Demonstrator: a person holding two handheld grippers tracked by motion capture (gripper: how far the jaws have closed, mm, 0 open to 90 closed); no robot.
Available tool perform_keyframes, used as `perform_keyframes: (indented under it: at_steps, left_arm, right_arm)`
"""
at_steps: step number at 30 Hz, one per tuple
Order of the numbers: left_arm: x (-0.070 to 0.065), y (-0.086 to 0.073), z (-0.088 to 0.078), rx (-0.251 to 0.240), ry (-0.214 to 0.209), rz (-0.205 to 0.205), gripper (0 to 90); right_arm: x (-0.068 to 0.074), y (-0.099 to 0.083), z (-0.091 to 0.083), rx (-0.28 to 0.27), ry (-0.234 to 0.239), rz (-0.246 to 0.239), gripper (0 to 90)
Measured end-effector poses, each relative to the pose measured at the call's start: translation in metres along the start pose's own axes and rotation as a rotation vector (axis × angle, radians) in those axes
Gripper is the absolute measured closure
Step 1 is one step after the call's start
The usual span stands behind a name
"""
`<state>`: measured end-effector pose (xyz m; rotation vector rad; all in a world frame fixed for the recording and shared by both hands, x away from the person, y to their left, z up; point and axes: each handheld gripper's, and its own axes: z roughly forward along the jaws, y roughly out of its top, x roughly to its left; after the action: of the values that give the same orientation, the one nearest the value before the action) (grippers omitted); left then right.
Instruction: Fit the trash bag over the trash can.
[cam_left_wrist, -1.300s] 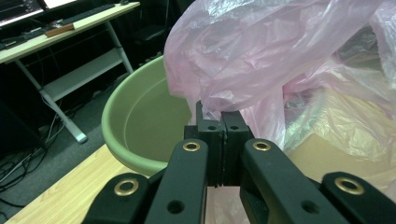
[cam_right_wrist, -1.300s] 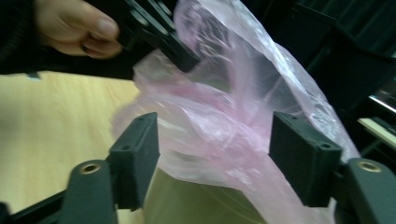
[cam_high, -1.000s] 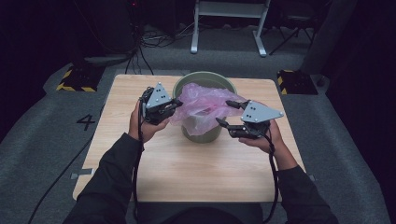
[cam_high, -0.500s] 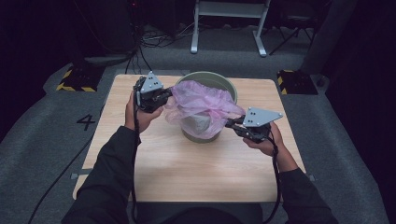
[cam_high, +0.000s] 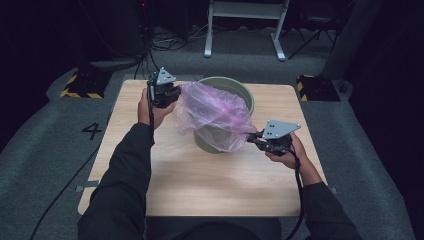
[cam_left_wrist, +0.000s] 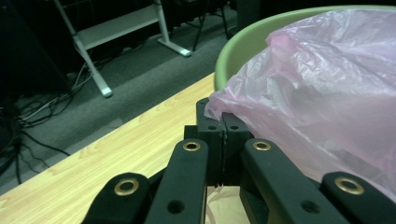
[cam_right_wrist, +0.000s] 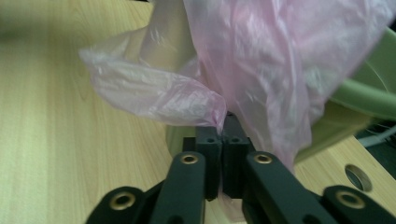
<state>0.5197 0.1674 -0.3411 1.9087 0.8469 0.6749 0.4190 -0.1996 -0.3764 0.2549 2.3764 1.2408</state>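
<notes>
high view: nearest the camera, two dark sleeves are seen coming in from the bottom edge over the wooden table (cam_high: 210, 185). at the near right, the right tool (cam_high: 251, 139) is held low beside the bin, its jaws having just been closing, and a corner of the pink plastic bag (cam_high: 212, 112) is pinched between them; in the right gripper view the jaws are seen pressed together with the film gathered at their tips. the bag is stretched from that corner up and across the mouth of the green bin (cam_high: 227, 85), which stands on the table around its middle. farther off on the left, the left tool (cam_high: 172, 95) is held just beside the bin's rim, its jaws pressed together on the bag's opposite edge, as is shown in the left gripper view. beyond the table, grey floor (cam_high: 60, 150), cables and a white metal stand (cam_high: 245, 15) are seen.
</notes>
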Motion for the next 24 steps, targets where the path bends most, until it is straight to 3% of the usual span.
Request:
perform_keyframes:
  at_steps: [3, 5, 9, 14, 17, 22, 24]
  left_arm:
    - [-0.002, 0.0, 0.001, -0.013, -0.007, -0.003, 89.4]
    - [-0.003, 0.001, 0.0, -0.019, -0.01, 0.004, 89.3]
    - [-0.004, 0.002, -0.002, -0.024, -0.007, 0.006, 89.3]
    - [-0.004, 0.002, -0.003, -0.02, -0.003, 0.01, 89.4]
    - [-0.004, 0.002, -0.003, -0.017, -0.001, 0.011, 89.3]
    - [-0.004, 0.001, -0.003, -0.022, 0.003, 0.005, 89.3]
    - [-0.005, 0.0, -0.003, -0.024, 0.003, 0.005, 89.3]
  right_arm:
    - [0.002, -0.002, -0.004, -0.016, -0.006, 0.003, 59.6]
    - [0.007, 0.001, -0.013, -0.065, 0.029, -0.004, 53.4]
    - [0.016, 0.009, -0.036, -0.169, 0.009, -0.013, 40.2]
    - [0.014, 0.011, -0.06, -0.293, 0.032, 0.031, 30.8]
    - [0.015, 0.01, -0.064, -0.267, -0.015, 0.019, 29.4]
    - [0.018, 0.006, -0.069, -0.254, -0.026, 0.03, 27.0]
    - [0.021, 0.008, -0.069, -0.236, -0.04, 0.009, 27.0]
